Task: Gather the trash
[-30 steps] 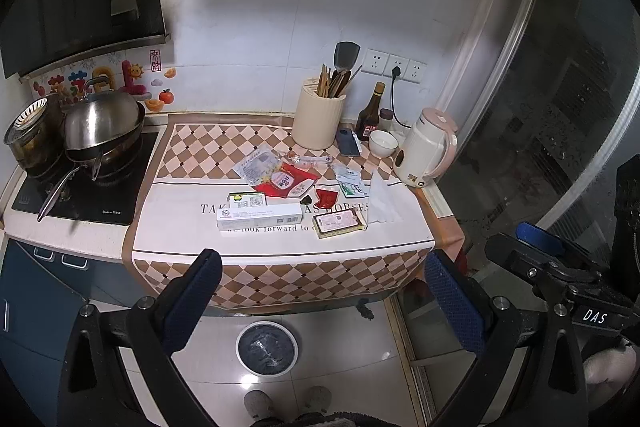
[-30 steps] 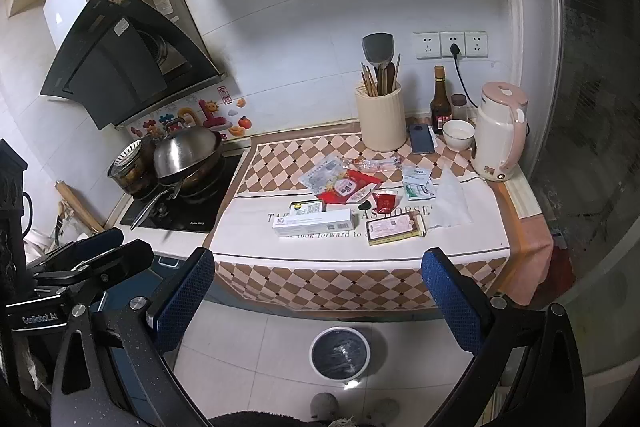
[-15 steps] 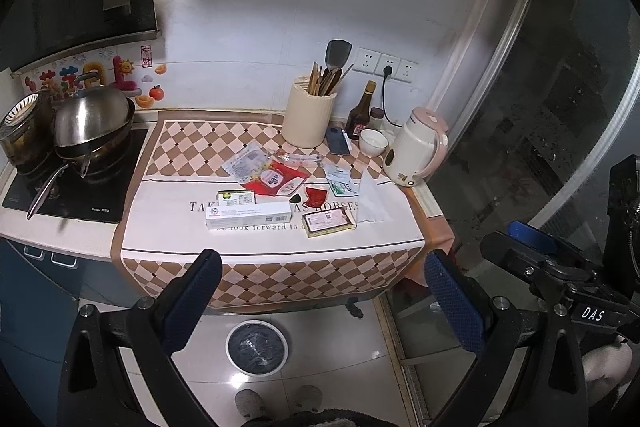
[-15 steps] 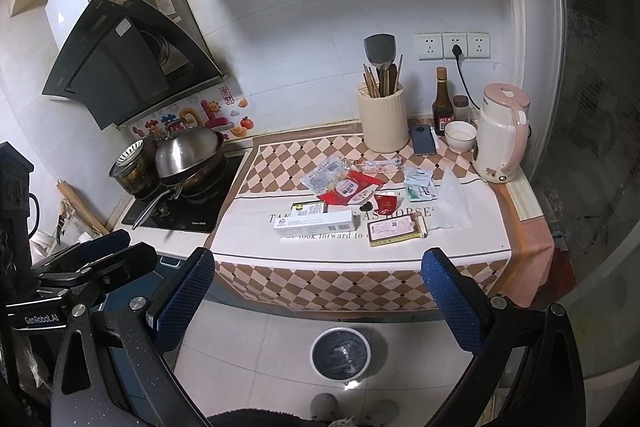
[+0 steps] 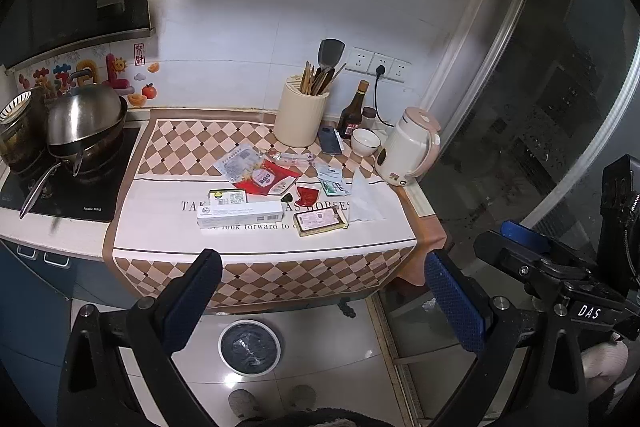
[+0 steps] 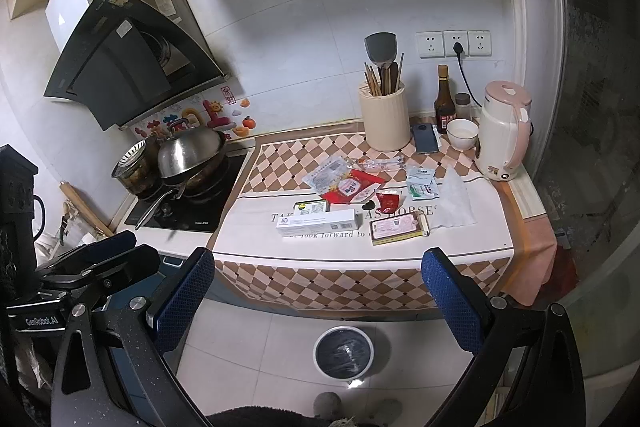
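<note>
Both hand-held grippers, left (image 5: 320, 291) and right (image 6: 318, 291), hang spread and empty short of the table's (image 5: 256, 239) front edge, collecting unstarted; next, reach for the long white cardboard box (image 5: 240, 215).

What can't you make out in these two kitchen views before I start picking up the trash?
- Print on the long white box and wrappers: too small in both views.
- Trash bin contents: only a dark liner shows.
- Pan under the steel lid: the lid hides its inside.
- Left gripper and right gripper: open, and their bodies run off the bottom edge.
</note>
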Demonstrator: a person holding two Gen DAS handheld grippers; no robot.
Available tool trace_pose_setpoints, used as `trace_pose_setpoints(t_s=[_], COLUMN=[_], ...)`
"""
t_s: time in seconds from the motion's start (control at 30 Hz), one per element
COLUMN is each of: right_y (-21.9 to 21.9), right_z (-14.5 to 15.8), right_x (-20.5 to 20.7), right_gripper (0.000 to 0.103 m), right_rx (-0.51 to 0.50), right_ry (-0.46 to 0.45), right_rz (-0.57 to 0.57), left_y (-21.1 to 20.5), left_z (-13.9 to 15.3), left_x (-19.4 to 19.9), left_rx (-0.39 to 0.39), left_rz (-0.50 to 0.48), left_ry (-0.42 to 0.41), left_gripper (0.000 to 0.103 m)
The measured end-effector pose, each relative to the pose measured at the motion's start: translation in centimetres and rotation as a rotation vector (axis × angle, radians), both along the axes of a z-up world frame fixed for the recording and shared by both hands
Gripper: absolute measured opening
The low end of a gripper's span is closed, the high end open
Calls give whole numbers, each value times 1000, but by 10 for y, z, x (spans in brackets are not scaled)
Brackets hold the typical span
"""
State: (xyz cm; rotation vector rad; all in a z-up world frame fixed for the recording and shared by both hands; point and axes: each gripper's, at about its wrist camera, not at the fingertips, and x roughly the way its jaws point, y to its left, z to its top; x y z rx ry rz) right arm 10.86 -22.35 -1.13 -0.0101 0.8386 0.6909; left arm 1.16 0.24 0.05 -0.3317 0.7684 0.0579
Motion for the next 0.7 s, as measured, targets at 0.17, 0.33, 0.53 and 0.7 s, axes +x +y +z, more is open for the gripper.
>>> trace_pose_setpoints(t_s=[0.17, 0.33, 0.53, 0.7], right_y=[-2, -2, -1, -2], right_z=[-1, -1, -1, -1], right_x=[0, 1, 2, 2], right_gripper=[103, 103, 103, 103], right_rx=[3, 2, 1, 5], right_ry=[2, 2, 3, 7], right_rz=[2, 1, 2, 3], left_y=[-1, -2, -2, -6], left_z=[2, 2, 2, -1], left_x=[1, 2, 2, 2], left_rx=[4, 4, 2, 0], left_rz=[-1, -1, -1, -2], left_ry=[2, 2, 4, 9], left_gripper=[103, 103, 103, 103])
